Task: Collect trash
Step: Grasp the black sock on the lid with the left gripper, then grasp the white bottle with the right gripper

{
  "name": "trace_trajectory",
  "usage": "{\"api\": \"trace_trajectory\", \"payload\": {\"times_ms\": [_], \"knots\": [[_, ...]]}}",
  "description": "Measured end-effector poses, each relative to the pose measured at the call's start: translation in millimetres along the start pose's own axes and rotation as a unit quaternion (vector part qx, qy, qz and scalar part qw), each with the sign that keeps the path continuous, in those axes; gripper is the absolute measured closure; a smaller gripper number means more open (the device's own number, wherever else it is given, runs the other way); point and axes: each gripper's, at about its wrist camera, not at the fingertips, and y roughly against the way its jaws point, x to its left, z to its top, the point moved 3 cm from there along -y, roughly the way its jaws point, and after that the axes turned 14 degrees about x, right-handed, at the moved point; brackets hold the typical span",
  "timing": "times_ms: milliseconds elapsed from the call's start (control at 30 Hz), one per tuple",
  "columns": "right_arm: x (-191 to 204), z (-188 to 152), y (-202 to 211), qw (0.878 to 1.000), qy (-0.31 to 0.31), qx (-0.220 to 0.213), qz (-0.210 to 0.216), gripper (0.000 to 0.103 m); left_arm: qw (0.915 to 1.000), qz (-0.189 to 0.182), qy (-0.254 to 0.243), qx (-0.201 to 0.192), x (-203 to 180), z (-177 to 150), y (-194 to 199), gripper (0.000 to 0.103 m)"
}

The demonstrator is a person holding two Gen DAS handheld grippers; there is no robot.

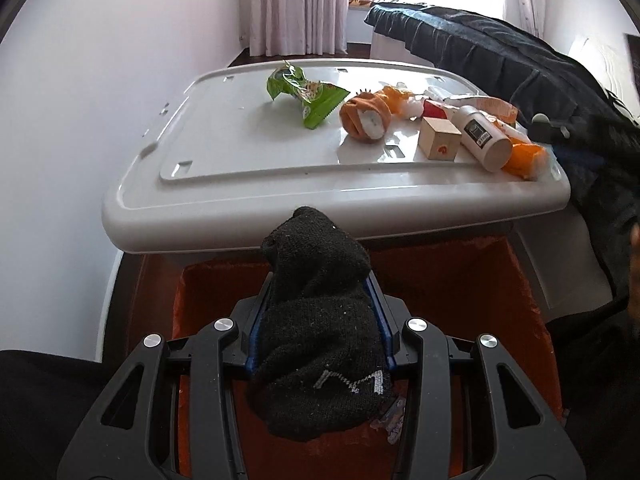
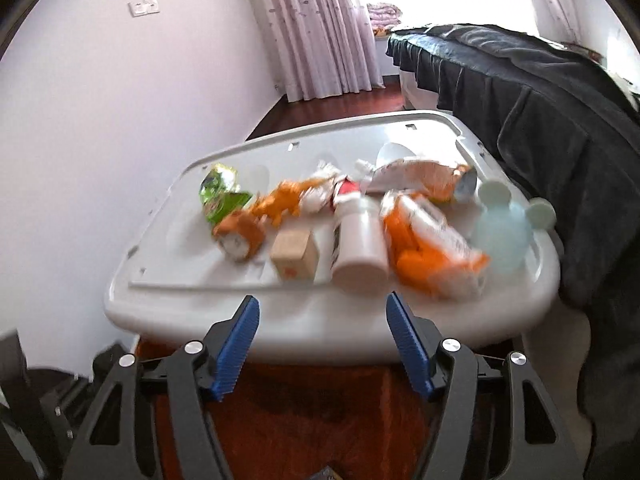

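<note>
White bin lid [image 1: 248,196] w/ trash (curtains [image 1: 296,4] behind).

The right claw [image 2: 322,320] is hanging with its blue pads apart and nothing between them, over an orange bin liner [image 2: 312,412]. Beyond, a white lid [image 2: 280,320] is carrying a white bottle [image 2: 360,248], a wooden block [image 2: 294,254], and orange wrappers [image 2: 432,248], all blurred.

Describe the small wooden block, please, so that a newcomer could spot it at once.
Find the white plastic lid cluttered with wrappers. Near its front edge, between an orange roll and a fallen white bottle, stands the wooden block: the only plain tan cube there.
</note>
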Motion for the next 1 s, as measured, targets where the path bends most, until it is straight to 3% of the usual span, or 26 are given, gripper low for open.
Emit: {"api": "trace_trajectory", "payload": {"times_ms": [67,233,333,833,1000], "knots": [[-11.7,16.8,-6.4,1.0,-0.012,0.005,0.007,0.04,1.0,0.003,-0.001,-0.003,0.2,-0.4,0.4,0.062],[-21.4,41.4,-31.0,1.0,-0.01,0.025,0.006,0.053,0.9999,0.003,-0.005,-0.012,-0.3,0.7,1.9,0.062],[-15.5,47.5,-37.6,0.999,0.004,0.029,0.014,0.054,0.9999,-0.002,-0.006,-0.013,-1.3,0.6,1.9,0.062],[-14.1,69.0,-112.9,0.993,0.007,0.106,-0.043,0.056,0.9996,-0.005,-0.02,-0.02,-8.3,1.9,0.0,0.062],[-12.0,69.8,-114.2,0.994,0.009,0.092,-0.059,0.057,0.9995,-0.003,-0.022,-0.022,-9.1,-0.5,-1.2,0.062]]}}
